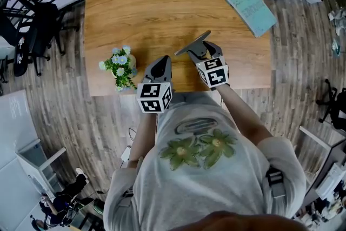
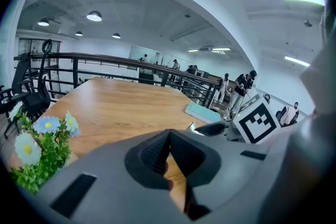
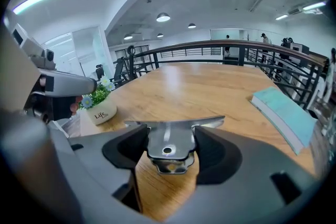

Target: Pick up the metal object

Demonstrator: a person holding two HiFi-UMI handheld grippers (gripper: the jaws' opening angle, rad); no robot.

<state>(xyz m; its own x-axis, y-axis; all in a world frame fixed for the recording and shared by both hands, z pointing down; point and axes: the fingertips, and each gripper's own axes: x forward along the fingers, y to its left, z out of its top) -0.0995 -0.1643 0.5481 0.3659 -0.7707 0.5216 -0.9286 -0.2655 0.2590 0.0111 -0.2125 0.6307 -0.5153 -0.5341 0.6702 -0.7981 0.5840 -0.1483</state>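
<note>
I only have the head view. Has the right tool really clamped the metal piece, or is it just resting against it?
Observer: Clamped. The right gripper view shows the right tool shut on the metal piece, one jaw pressing each side of it.
Operator: Which part of it is gripped?
Observer: The narrow flat plate with a small round hole in it. The wide bar across the top sticks out past both jaws.
Operator: And the left tool, is it carrying anything?
Observer: No. In the left gripper view the left tool is shut, with nothing between its jaws.
</note>
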